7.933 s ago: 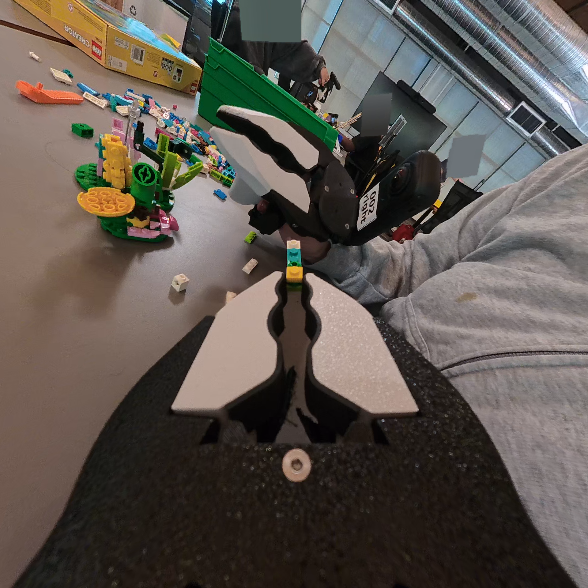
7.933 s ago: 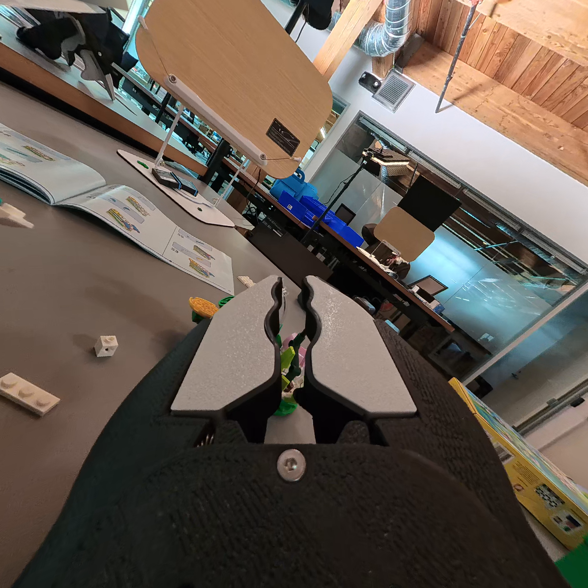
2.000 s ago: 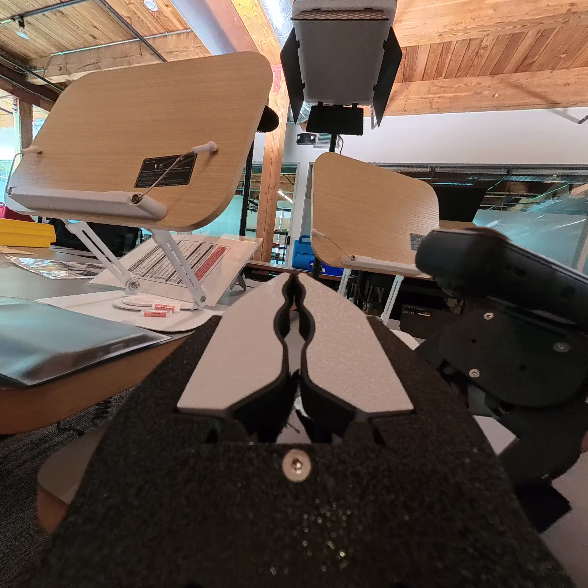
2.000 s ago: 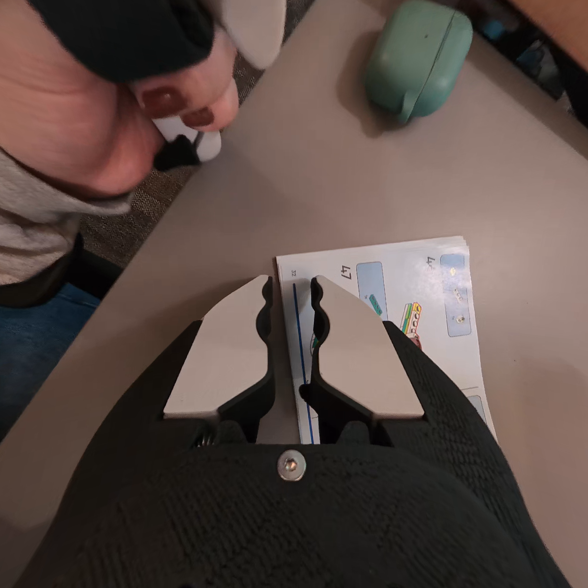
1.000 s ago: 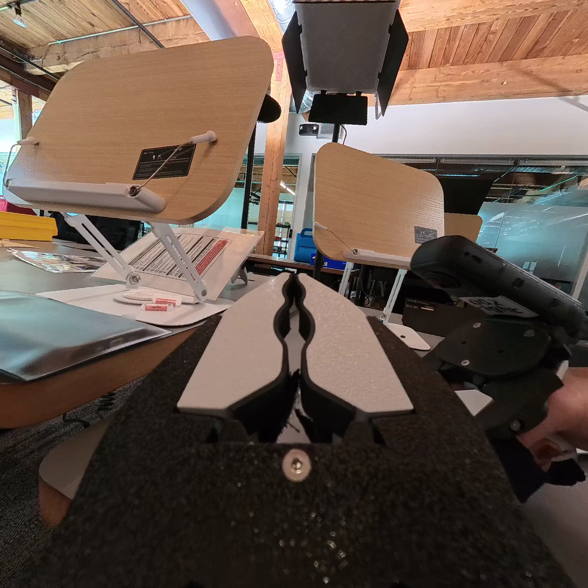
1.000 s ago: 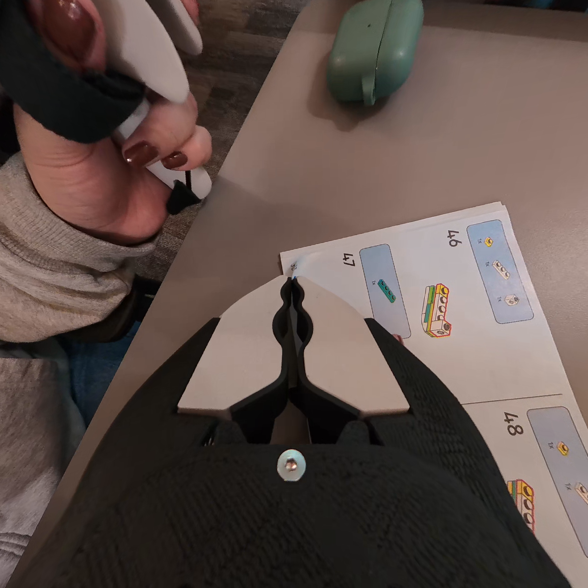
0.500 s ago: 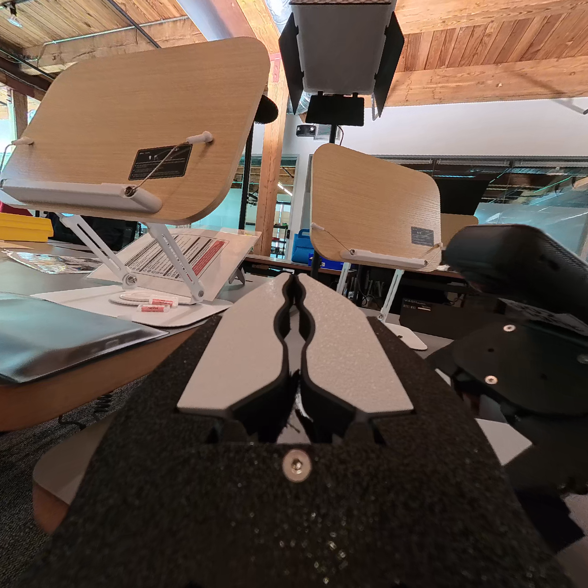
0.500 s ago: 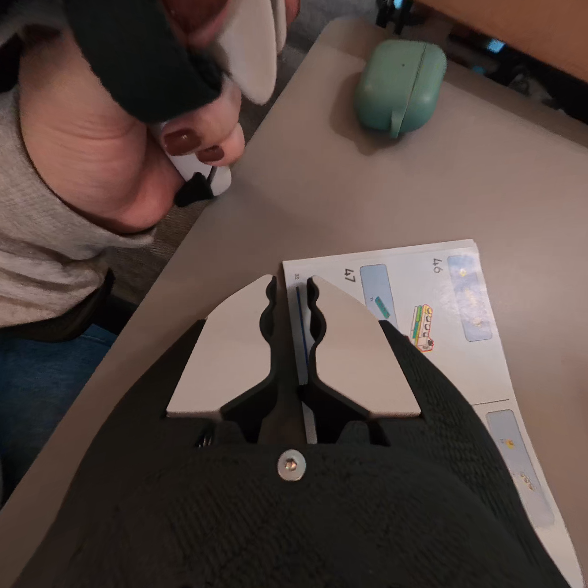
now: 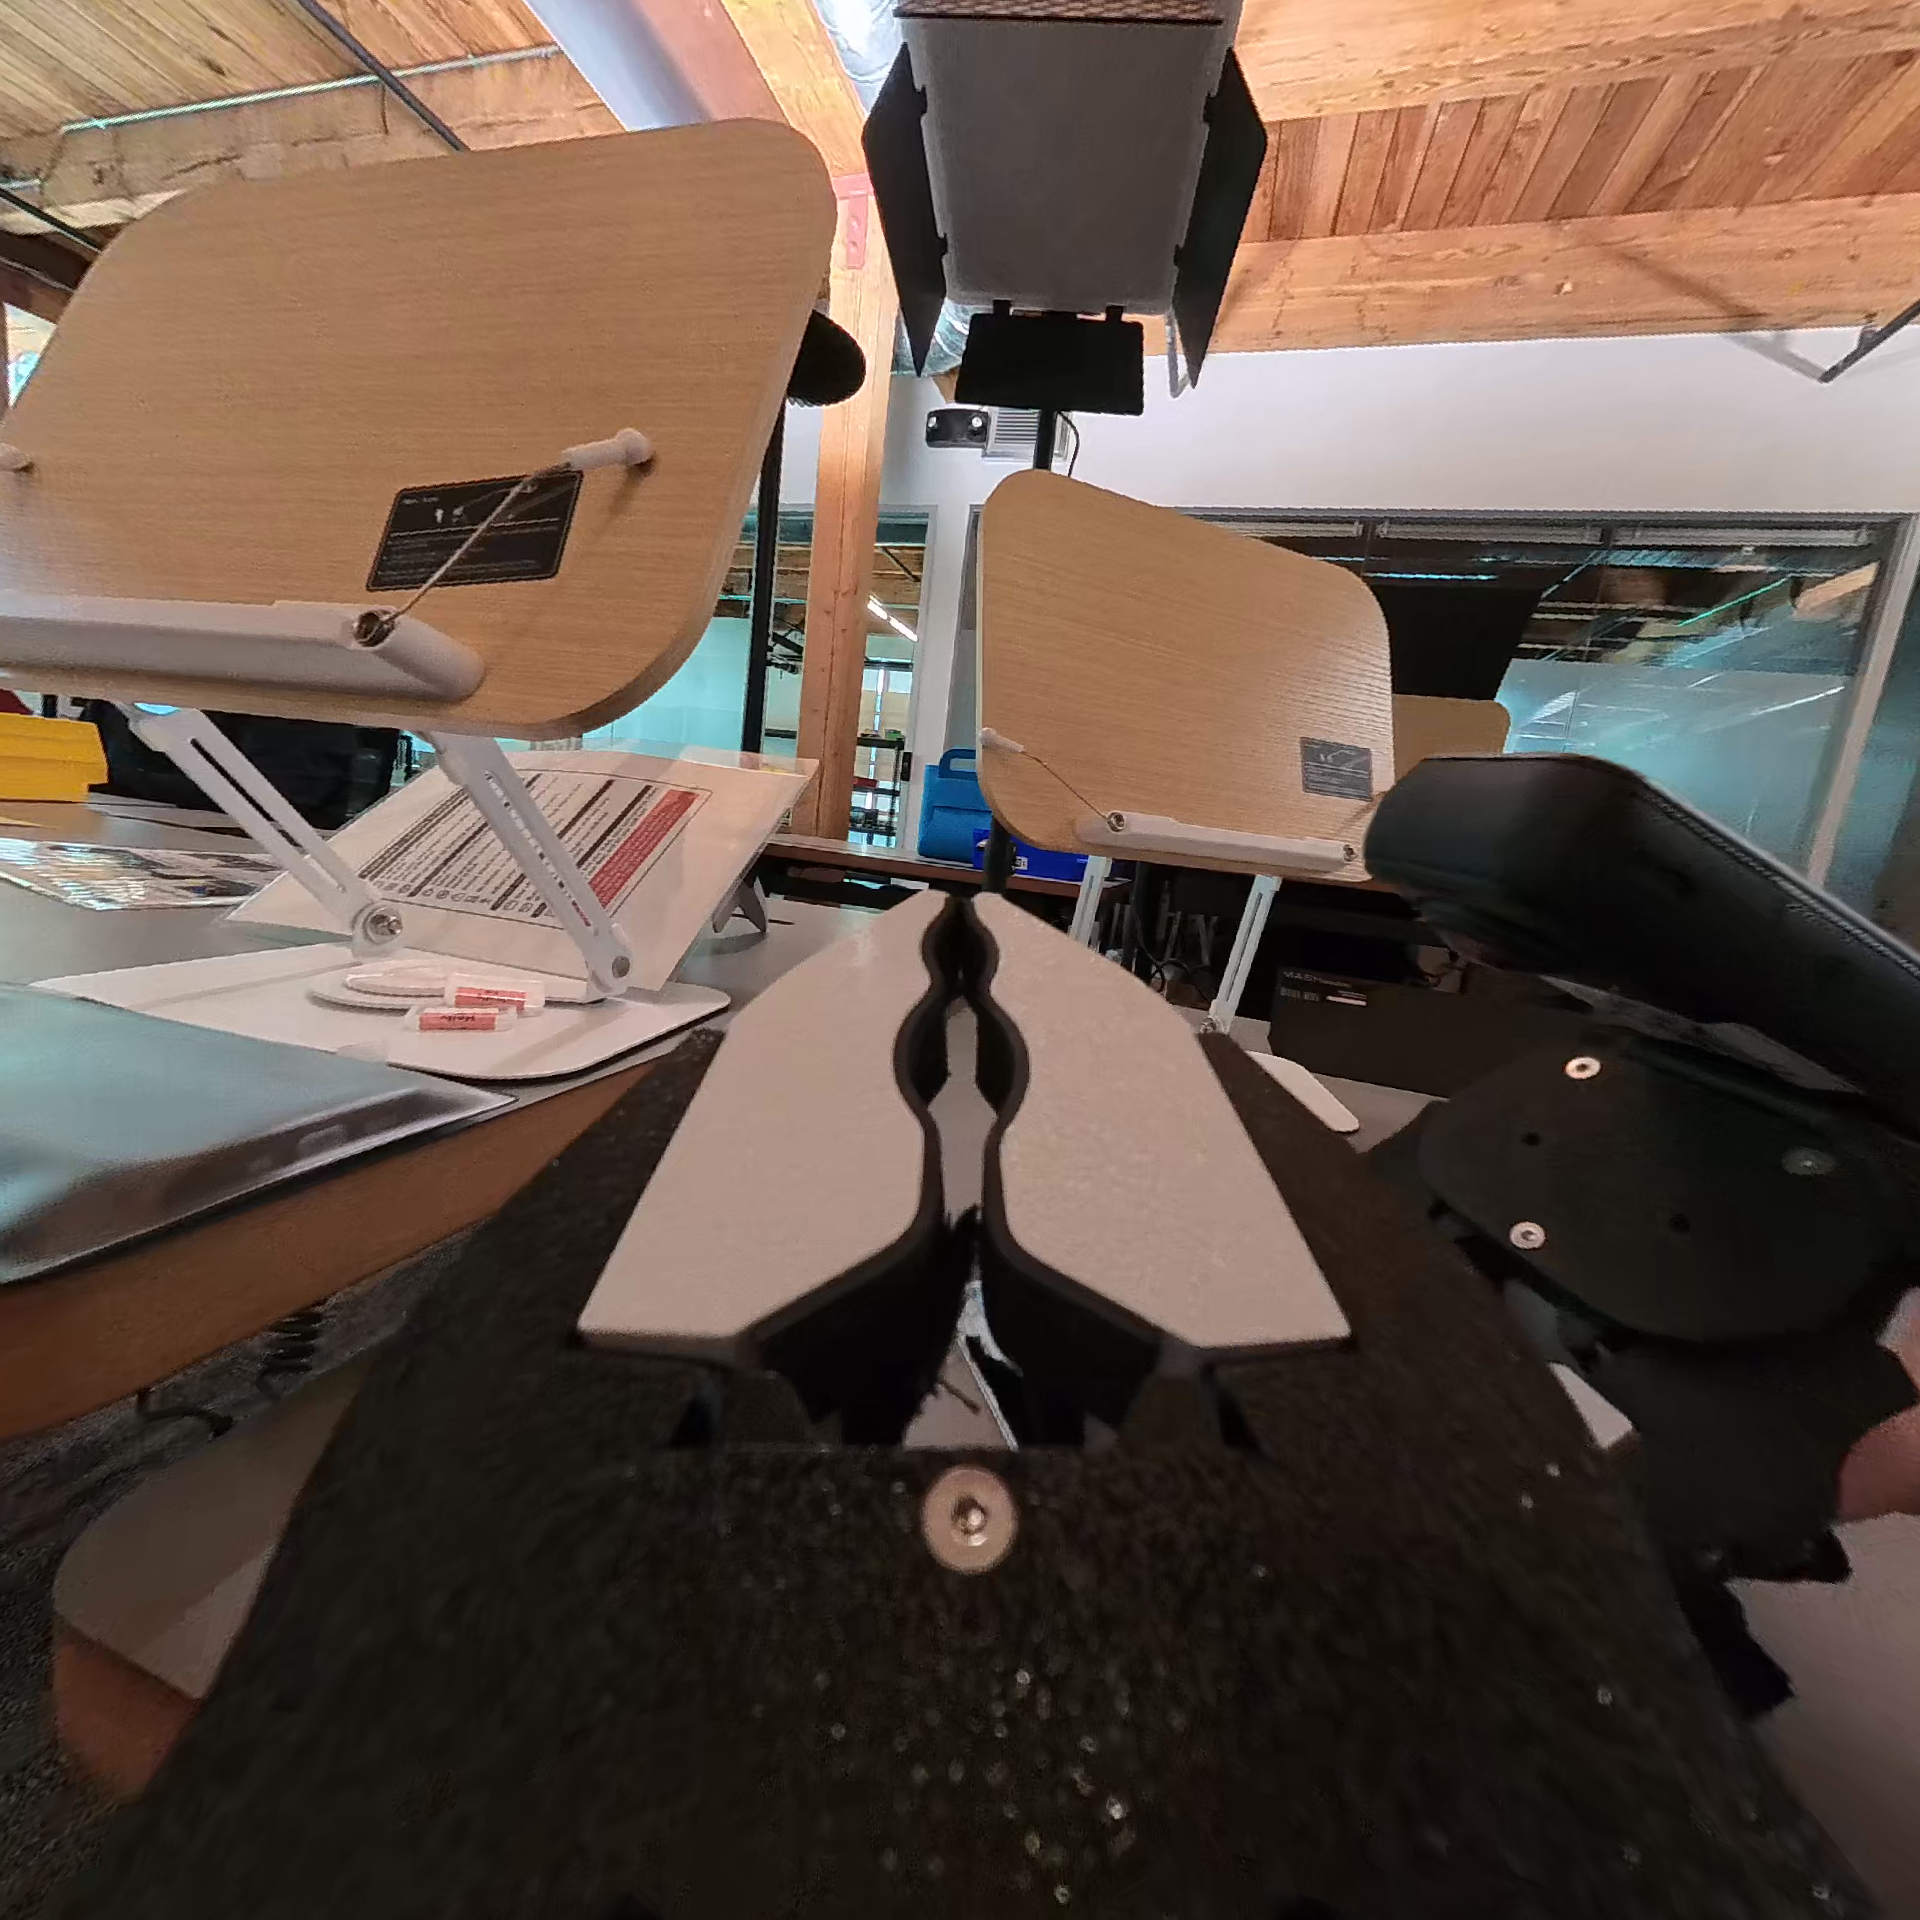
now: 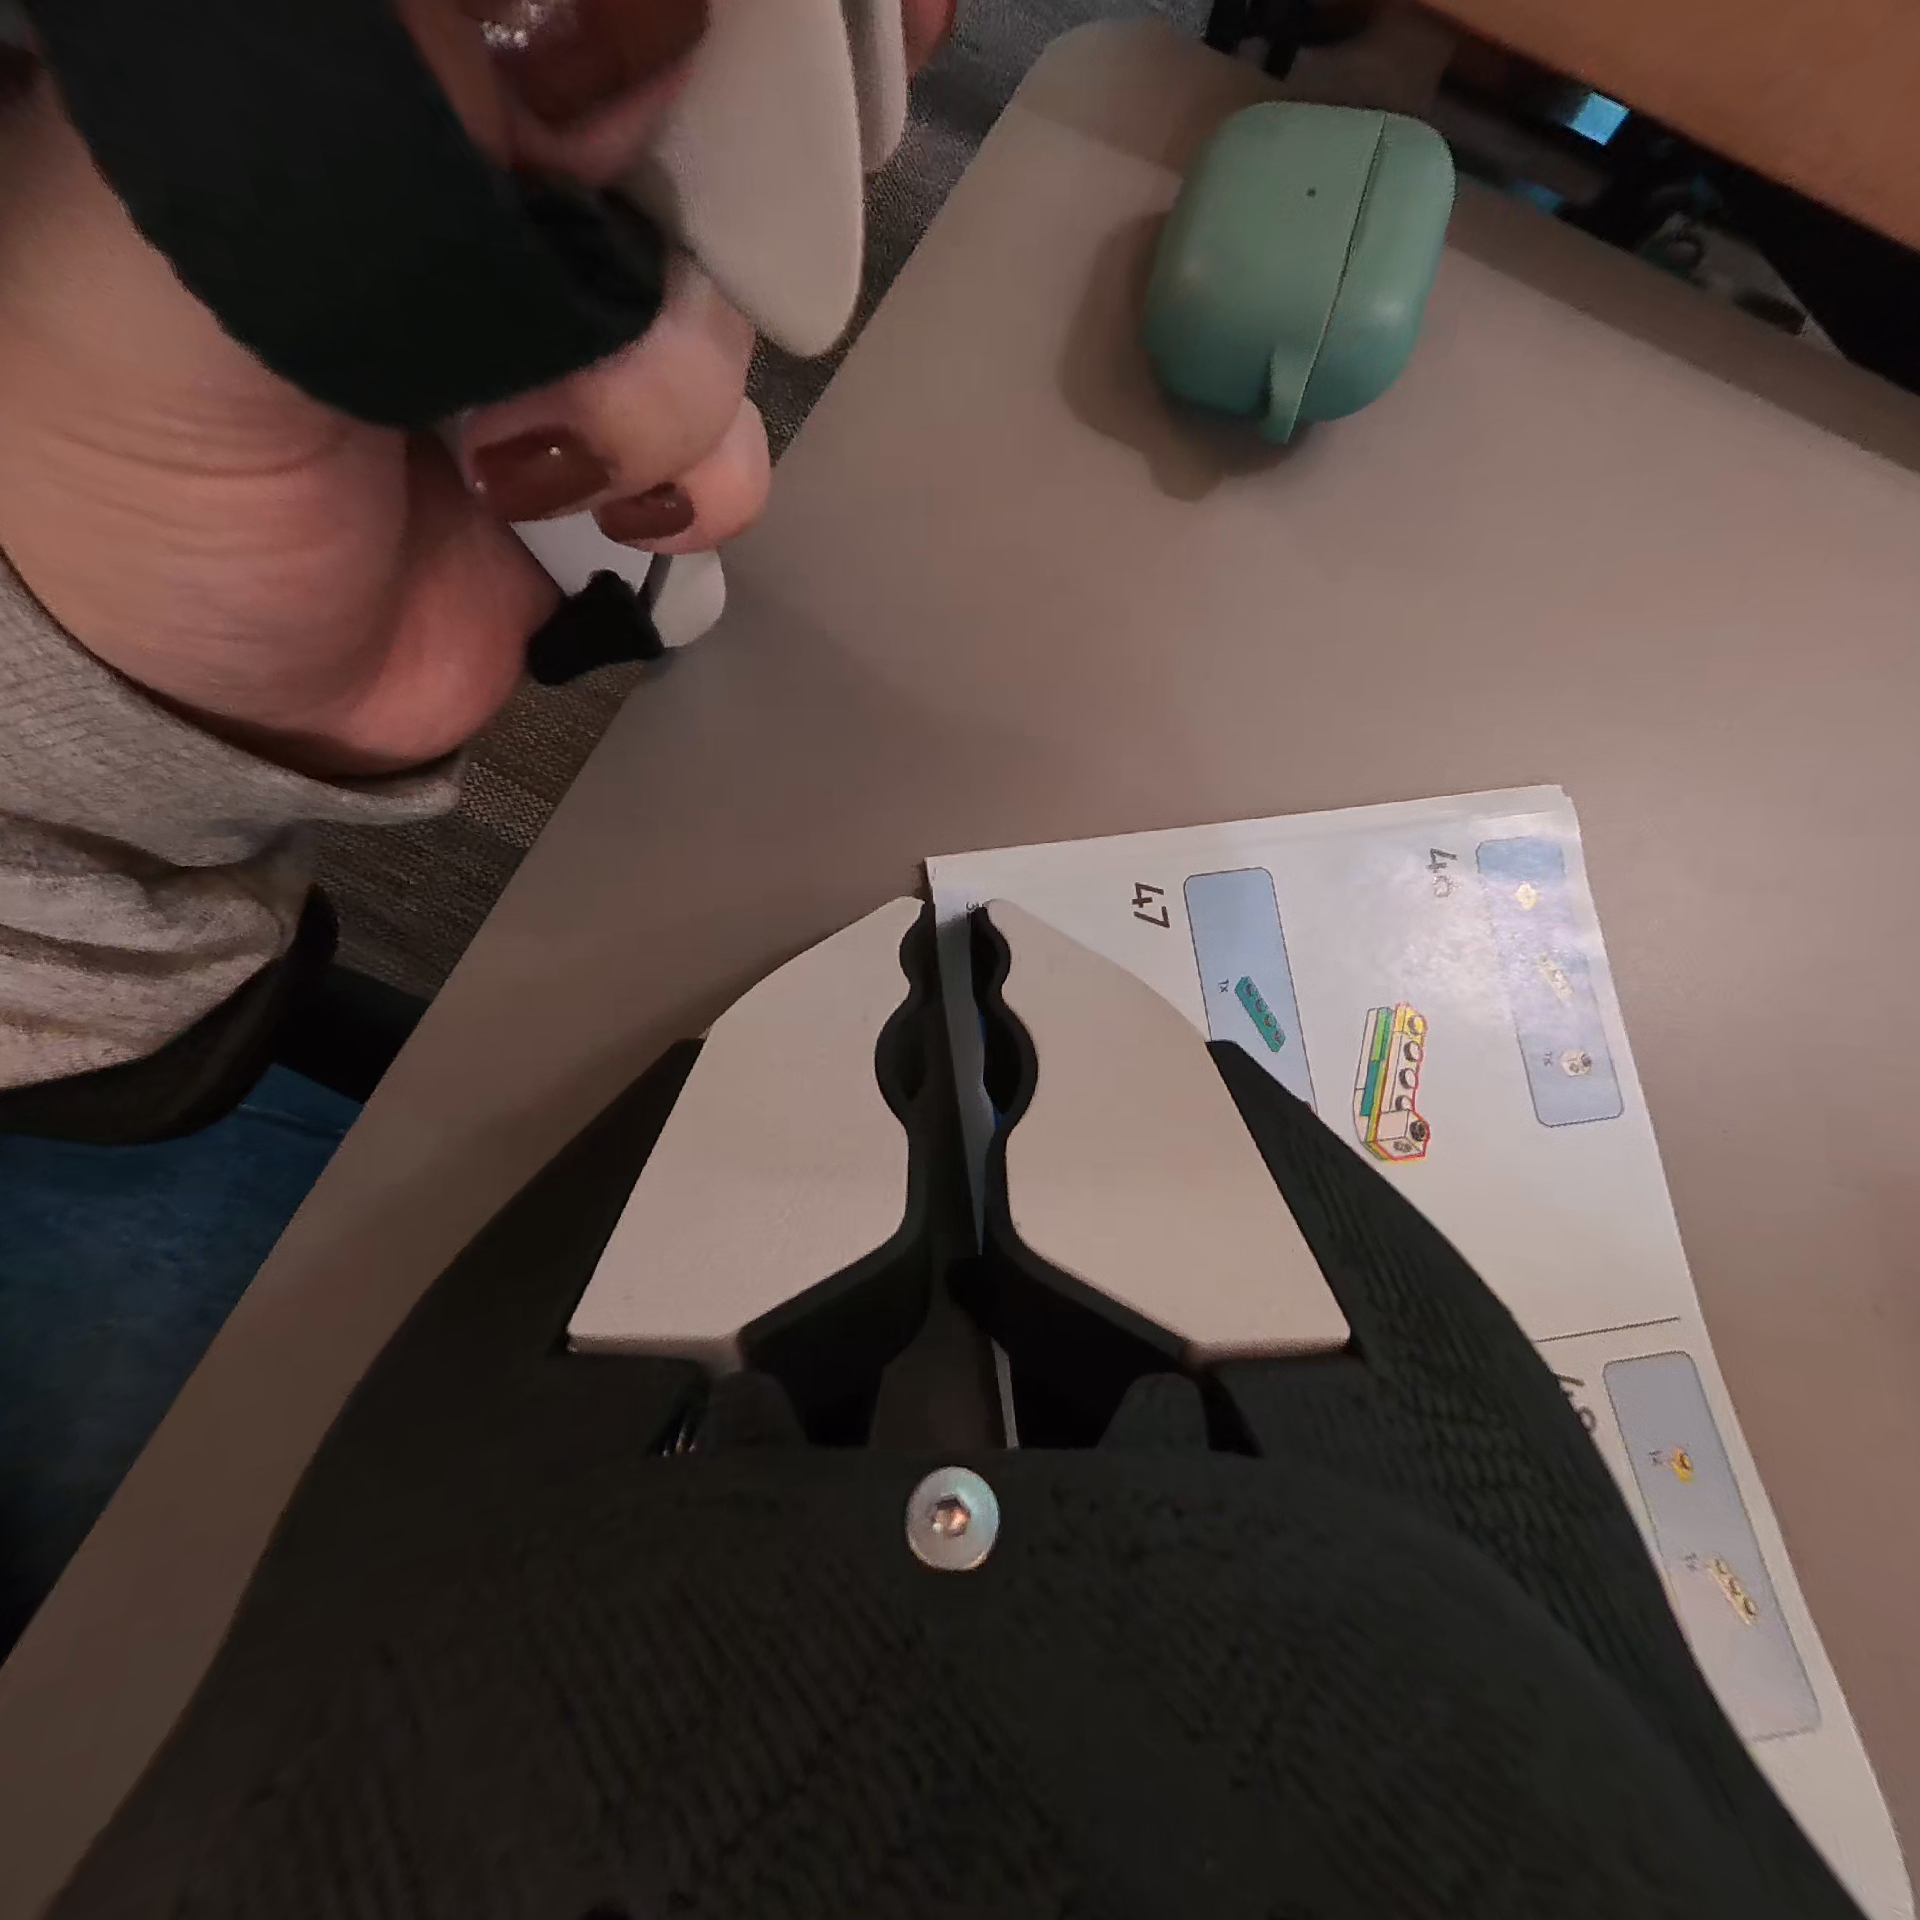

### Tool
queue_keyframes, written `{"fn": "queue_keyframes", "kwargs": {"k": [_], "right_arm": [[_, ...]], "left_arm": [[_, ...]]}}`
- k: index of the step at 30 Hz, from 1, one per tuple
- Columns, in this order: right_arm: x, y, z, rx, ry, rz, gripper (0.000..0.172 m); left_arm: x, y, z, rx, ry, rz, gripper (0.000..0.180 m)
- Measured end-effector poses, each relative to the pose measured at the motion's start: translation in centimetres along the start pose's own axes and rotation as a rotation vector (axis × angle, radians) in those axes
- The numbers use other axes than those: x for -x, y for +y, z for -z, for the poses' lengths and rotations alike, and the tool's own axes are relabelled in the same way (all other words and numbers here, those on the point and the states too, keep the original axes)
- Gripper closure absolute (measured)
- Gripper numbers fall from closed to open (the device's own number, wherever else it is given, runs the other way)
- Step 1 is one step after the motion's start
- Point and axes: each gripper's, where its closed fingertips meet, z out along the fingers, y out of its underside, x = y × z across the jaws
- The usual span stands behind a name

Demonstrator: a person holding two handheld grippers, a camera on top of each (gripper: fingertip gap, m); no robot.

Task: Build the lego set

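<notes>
The right tool (image 10: 954, 914) has its fingers nearly together, pinching a page corner of the instruction booklet (image 10: 1455, 1039) on the grey surface (image 10: 1039, 623) (mint case (image 10: 1299, 260) at 1 o'clock). The left tool (image 9: 961, 909) is closed on nothing.

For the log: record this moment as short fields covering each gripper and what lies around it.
Left gripper: shut, nothing between its pads, off the table's edge.
Right gripper: jaws narrowly apart astride the corner of an instruction booklet.
Table: grey.
Nearby: green earbud case; wooden book stand.
Hand: on the left gripper's handle.
</notes>
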Motion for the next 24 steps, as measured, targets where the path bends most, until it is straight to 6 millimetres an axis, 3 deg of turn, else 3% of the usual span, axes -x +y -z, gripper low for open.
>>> {"fn": "queue_keyframes", "kwargs": {"k": [7, 24], "right_arm": [[-0.02, 0.11, 0.19, -0.016, -0.061, -0.08, 0.168], [-0.63, 0.08, 0.46, -0.027, 0.021, -0.043, 0.172]], "left_arm": [[-0.07, 0.03, -0.02, 0.001, 0.004, 0.003, 0.18], [0.02, 0.14, -0.06, 0.004, 0.004, 0.022, 0.18]]}}
